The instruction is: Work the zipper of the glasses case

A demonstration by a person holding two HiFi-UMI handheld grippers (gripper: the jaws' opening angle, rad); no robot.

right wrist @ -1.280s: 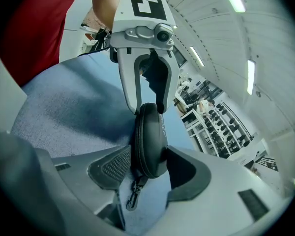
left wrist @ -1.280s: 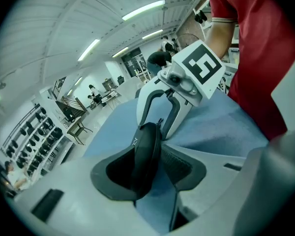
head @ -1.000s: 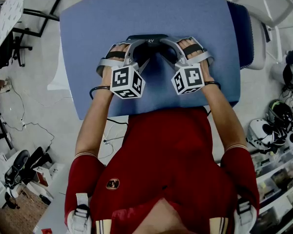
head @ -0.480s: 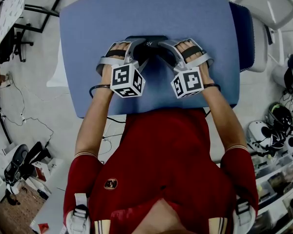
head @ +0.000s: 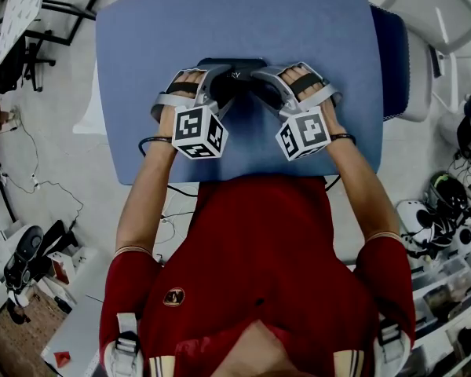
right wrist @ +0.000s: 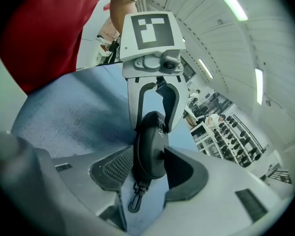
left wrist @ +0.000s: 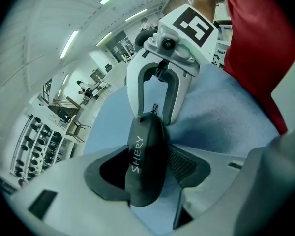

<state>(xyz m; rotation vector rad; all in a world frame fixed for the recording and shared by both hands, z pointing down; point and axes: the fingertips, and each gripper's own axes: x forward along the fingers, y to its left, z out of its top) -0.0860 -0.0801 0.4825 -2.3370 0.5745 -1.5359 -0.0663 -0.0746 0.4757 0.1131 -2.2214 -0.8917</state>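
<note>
A black glasses case [head: 237,70] marked SHERY lies on the blue table [head: 220,22] between my two grippers, which face each other. My left gripper [head: 220,79] clasps the case's left end; in the left gripper view the case [left wrist: 145,161] sits pinched between both pads. My right gripper [head: 259,81] has just been closing its jaws on the other end, and its pads touch the case [right wrist: 150,151] on both sides. The zipper pull [right wrist: 136,196] dangles from the near end, under the right gripper's jaws.
A dark padded chair [head: 398,49] stands at the table's right edge. Cables, gear and bins litter the floor [head: 39,234] on both sides. The person's red shirt [head: 259,258] fills the near side.
Both hands stay at the case, which has not shifted on the table. Only the head view has drifted a little.
</note>
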